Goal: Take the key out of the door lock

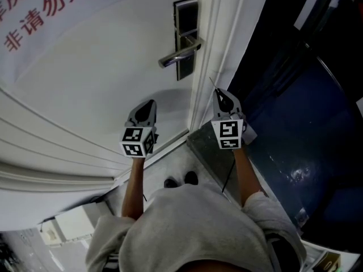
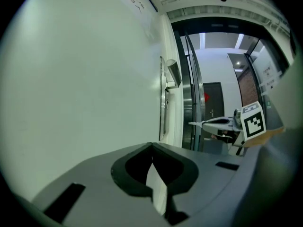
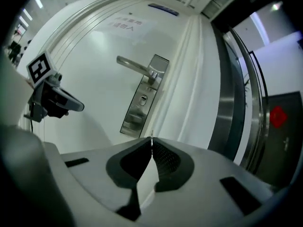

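white door (image 1: 85, 84), silver handle (image 1: 180, 54), red writing (image 1: 50, 9) on a white sign (image 1: 91, 4); black-and-white square-patterned cubes (image 1: 138, 142); grey sweater (image 1: 193, 225).

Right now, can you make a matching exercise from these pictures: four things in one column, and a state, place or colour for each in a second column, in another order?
1. left gripper
2. right gripper
3. handle
4. sign

A. red print
B. shut on the thin key
C. shut, empty
D. above the keyhole

Pairs: 1-C, 2-B, 3-D, 4-A
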### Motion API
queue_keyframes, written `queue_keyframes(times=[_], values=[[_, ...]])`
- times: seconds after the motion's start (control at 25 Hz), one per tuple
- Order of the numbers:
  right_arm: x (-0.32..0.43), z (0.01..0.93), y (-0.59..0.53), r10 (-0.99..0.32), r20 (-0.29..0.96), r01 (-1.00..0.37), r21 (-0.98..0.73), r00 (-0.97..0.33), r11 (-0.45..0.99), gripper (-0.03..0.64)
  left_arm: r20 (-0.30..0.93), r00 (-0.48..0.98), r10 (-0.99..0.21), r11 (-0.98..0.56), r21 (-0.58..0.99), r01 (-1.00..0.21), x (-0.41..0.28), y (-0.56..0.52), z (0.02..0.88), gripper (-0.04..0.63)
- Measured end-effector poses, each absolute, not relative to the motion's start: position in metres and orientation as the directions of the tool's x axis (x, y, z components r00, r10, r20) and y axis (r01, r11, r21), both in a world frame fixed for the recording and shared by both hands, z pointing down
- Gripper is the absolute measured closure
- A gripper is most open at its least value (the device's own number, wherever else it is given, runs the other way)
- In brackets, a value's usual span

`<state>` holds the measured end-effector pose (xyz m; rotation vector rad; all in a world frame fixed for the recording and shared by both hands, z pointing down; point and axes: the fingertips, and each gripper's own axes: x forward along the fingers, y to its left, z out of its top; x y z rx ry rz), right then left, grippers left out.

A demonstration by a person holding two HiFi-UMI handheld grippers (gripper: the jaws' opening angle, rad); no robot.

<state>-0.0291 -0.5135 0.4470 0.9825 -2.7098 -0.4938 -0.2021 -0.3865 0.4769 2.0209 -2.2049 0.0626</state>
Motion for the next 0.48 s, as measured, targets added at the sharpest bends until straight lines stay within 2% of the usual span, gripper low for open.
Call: queue_keyframes(times=[0.24, 0.48], values=[[-0.013, 0.469, -0.509, -0.645, 0.1, -0.625, 0.173, -0.758, 0.761, 0.588, 0.143, -0.107, -0.984, 0.118, 0.074, -0.99, -0.207, -0.381, 0.481, 0.577], [-0.026, 0.477, -0.498, -0.611, 0.105, -0.597, 0.134, -0.785, 0.791, 0.588, 0.152, -0.155, -0.976, 0.169, 0.084, -0.982, -0.218, -0.365, 0.487, 0.577]])
